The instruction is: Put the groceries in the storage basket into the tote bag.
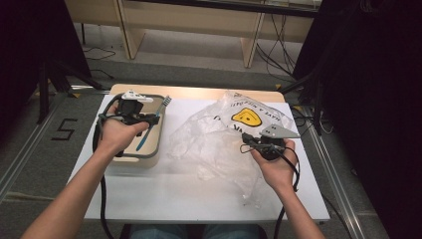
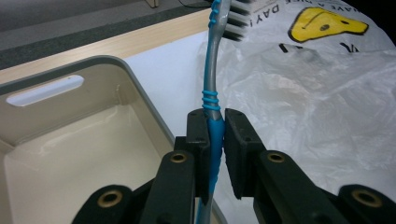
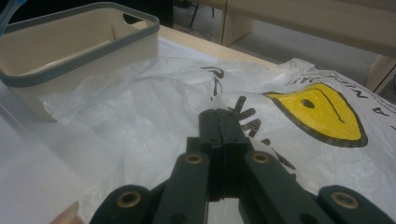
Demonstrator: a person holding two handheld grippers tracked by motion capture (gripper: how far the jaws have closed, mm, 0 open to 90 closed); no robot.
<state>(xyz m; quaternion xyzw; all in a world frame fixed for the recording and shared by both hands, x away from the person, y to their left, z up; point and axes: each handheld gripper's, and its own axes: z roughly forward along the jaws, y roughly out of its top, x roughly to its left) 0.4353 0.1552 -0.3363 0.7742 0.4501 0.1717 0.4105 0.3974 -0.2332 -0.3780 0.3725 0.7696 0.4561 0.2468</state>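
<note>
Here the left claw is clamped on a toothbrush, pinching the blue part of its handle between both pads, with the bristle head pointing up and away from the hand. From the high view the brush hangs over the right-hand rim of the cream bin, which sits on the left side of the white tabletop. Gripping the handle low down leaves the long end free, which should make it easy to steer the brush either into the bin or across to the bag; which way it is bound I cannot tell.

The right claw is closed tight on a fold of the thin plastic bag, near the yellow print. That hold looks meant to pin the flimsy bag in place, or keep its mouth lifted, so it does not slide or collapse while the other hand works. The bag lies crumpled just beside the bin, spread over the middle and right of the tabletop, well within reach of both hands
</note>
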